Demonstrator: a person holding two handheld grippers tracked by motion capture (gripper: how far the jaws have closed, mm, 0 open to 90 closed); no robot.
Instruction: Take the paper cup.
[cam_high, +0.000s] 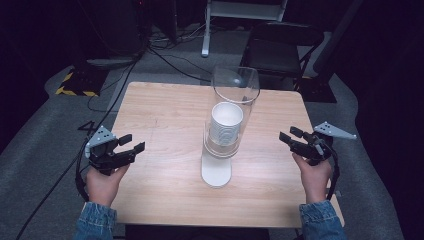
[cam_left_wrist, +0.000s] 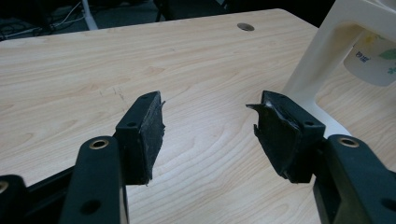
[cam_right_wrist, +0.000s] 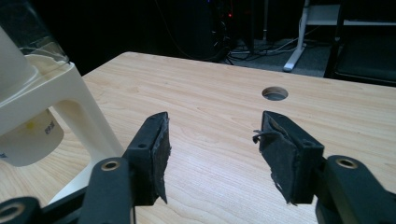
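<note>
Currently, catalogue of items on the table:

Item: cup dispenser (cam_high: 223, 135), a clear upright tube on a cream stand, loaded with a stack of white paper cups (cam_high: 226, 125).
Location: middle of the wooden table (cam_high: 165, 115), between the two grippers and well apart from each.
Lowest cup: it hangs below the stand's collar (cam_right_wrist: 28, 137), open for a pull from beneath.
Handling: the paper cups are judged light, thin-walled and easily crushed; the tube is probably stiff, smooth and top-heavy, so likely to tip if shoved.
Grip point: the lowest cup's side wall, squeezed gently; steady the stand at its base (cam_high: 216, 172) if needed.
Left gripper (cam_high: 131, 144): jaws apart, nothing between them, above the table's left edge.
Right gripper (cam_high: 289, 135): jaws apart with a clear gap, holding nothing, at the right edge.
Surroundings: folding chair (cam_high: 280, 47) and floor cables (cam_high: 165, 55) beyond the table.
</note>
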